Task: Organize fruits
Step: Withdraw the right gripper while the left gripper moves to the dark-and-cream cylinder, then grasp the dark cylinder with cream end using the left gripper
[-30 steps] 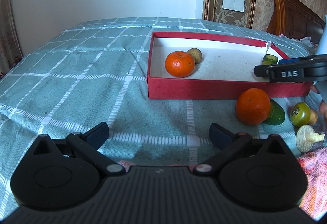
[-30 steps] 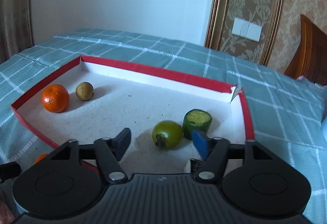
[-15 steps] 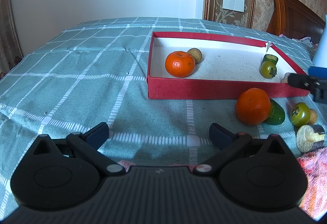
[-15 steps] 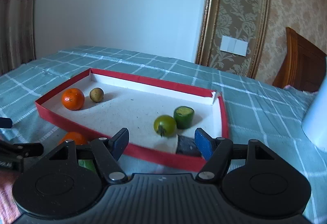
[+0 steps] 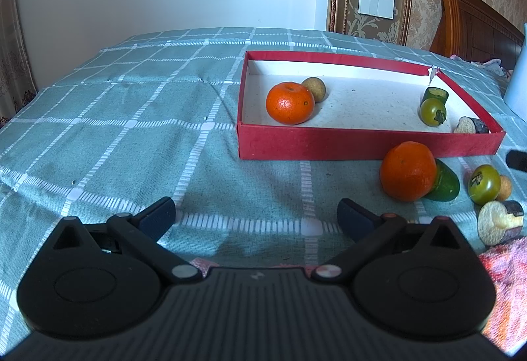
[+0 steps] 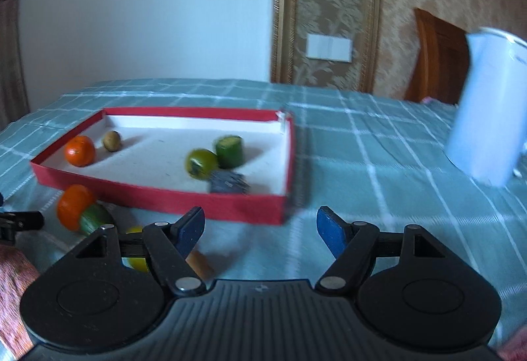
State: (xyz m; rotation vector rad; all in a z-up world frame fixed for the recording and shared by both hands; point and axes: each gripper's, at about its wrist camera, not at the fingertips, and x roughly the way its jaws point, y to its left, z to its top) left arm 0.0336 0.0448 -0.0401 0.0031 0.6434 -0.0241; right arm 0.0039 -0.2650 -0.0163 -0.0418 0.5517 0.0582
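Only in the right view, a white jug (image 6: 487, 117); both tools (image 5: 257, 214) (image 6: 260, 227) agape, empty.

Soft daylight, faint shadows, sharp left view, motion-blurred right view, fisheye-bent edges.

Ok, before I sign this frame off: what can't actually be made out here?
- Right wrist view: the whole frame is motion-blurred, so the dark piece in the red box cannot be identified.
- Right wrist view: the yellow-green fruit is largely hidden behind the right gripper.
- Left wrist view: the green piece outside the box is half covered by the orange.
- Left wrist view: the white container is cut off by the right edge.
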